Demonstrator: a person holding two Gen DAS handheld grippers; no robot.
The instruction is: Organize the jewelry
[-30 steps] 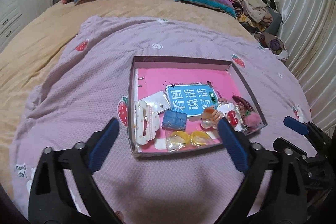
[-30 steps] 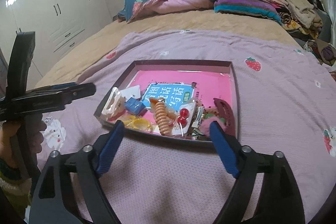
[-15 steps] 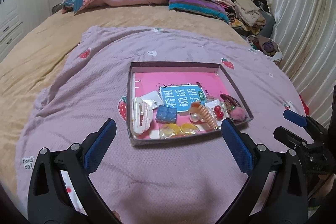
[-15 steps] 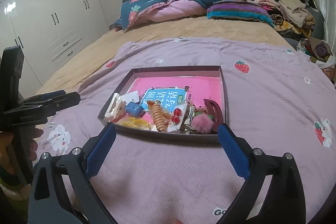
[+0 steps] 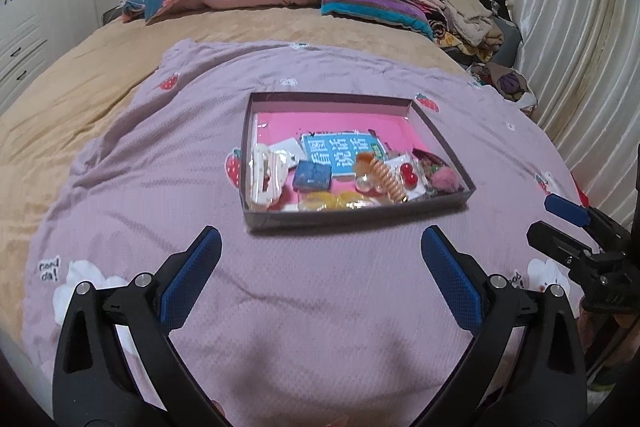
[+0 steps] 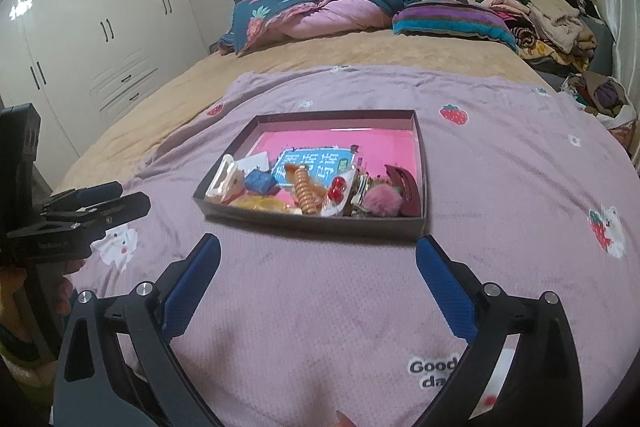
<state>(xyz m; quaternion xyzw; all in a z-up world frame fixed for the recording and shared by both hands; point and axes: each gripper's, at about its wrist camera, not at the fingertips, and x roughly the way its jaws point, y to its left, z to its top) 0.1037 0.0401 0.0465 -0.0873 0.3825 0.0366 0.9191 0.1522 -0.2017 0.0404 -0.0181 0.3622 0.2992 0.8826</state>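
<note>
A bed [image 5: 100, 75] carries a lilac strawberry-print blanket [image 5: 160, 167], and on it sits a shallow dark box [image 5: 360, 217] with a pink floor. Its near end holds the jewelry: a white claw clip [image 5: 266, 179] at nine o'clock, an orange spiral clip [image 5: 386, 179] centre, a pink pompom [image 5: 444, 179] at three o'clock. The left hand-held gripper [image 5: 320, 263] gapes empty; the right hand-held gripper [image 6: 318, 263] has just spread wide, nothing between its pads.

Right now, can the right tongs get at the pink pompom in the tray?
Probably yes. The right tongs stand open and empty short of the tray; the pink pompom lies near the front wall, uncovered, though clips crowd it.
</note>
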